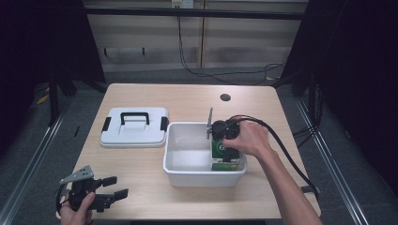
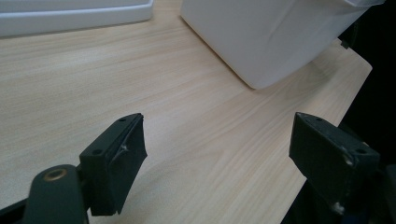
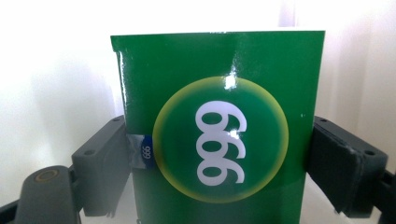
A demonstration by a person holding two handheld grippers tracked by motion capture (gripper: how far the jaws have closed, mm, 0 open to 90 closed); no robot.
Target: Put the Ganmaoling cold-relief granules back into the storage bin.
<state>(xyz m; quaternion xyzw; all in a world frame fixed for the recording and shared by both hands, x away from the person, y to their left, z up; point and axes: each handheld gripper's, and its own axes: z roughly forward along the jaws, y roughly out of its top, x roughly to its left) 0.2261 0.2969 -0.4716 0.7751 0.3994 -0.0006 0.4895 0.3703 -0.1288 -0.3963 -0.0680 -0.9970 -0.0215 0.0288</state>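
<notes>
**Green box going in the tub, left gripper idle**

Light wood table (image 1: 187,101) in a dim room, cables on the floor behind. From the high view, a white tub (image 1: 187,161) sits mid-table with its lid (image 1: 134,127) lying just beside it on the left. The right gripper (image 1: 224,140) is over the tub's right end, holding a green box (image 1: 220,152) inside it. The left gripper (image 1: 115,187) is at the near left corner, well apart from the tub.

Left gripper view: jaws wide, nothing between them, just table, with the tub's wall (image 2: 266,37) ahead.

Right gripper view: jaws clamped on both sides of the box (image 3: 219,140), which reads "999" in a yellow-ringed circle, white tub walls behind.
</notes>
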